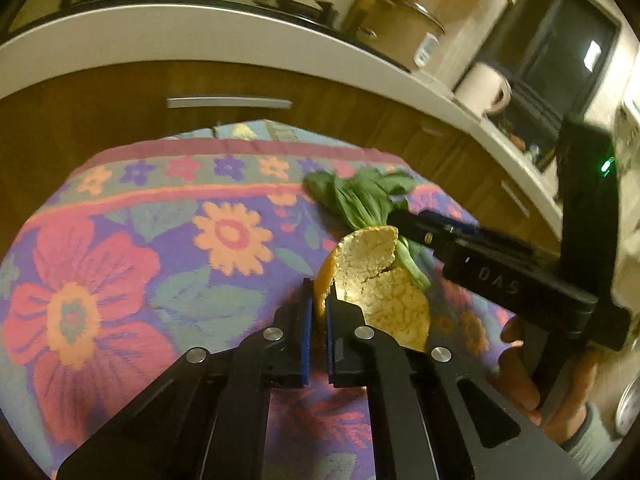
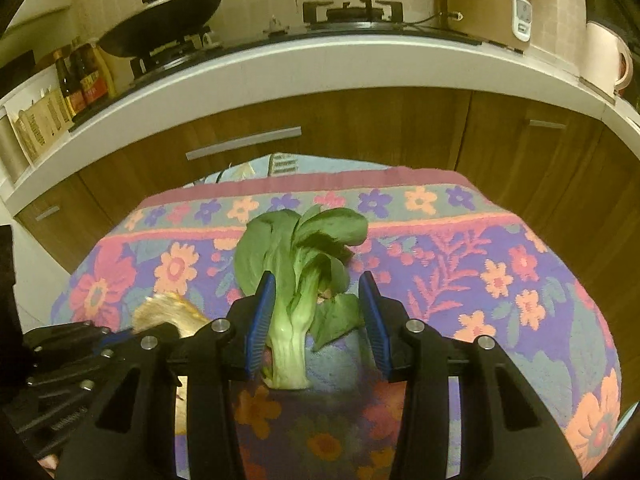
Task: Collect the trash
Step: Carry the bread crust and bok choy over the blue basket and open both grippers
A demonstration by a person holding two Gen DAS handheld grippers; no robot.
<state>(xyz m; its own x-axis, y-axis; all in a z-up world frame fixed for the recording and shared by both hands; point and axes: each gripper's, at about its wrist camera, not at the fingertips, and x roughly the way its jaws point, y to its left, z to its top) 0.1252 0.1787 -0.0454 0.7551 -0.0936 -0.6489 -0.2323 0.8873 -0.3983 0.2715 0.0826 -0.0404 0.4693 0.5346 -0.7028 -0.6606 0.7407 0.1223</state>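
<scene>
A curled orange peel (image 1: 380,280), pale inside, lies on the flowered tablecloth (image 1: 160,220). My left gripper (image 1: 318,292) is shut on the peel's orange edge. Behind the peel lies a green bok choy (image 1: 360,196), and my right gripper (image 1: 412,218) comes in on it from the right. In the right wrist view the bok choy (image 2: 296,264) lies lengthwise between the blue pads of my right gripper (image 2: 317,280), which is open. Its left pad is against the white stalk and its right pad stands apart from it. At the lower left are the peel (image 2: 160,312) and my left gripper (image 2: 116,334).
Beyond the table runs a wooden cabinet with metal handles (image 2: 244,142) under a white counter. On the counter stand a black wok (image 2: 160,28), bottles (image 2: 80,84), a lidded cooker pot (image 2: 484,4) and a cream jug (image 2: 604,60). A person's hand (image 1: 520,380) holds the right gripper.
</scene>
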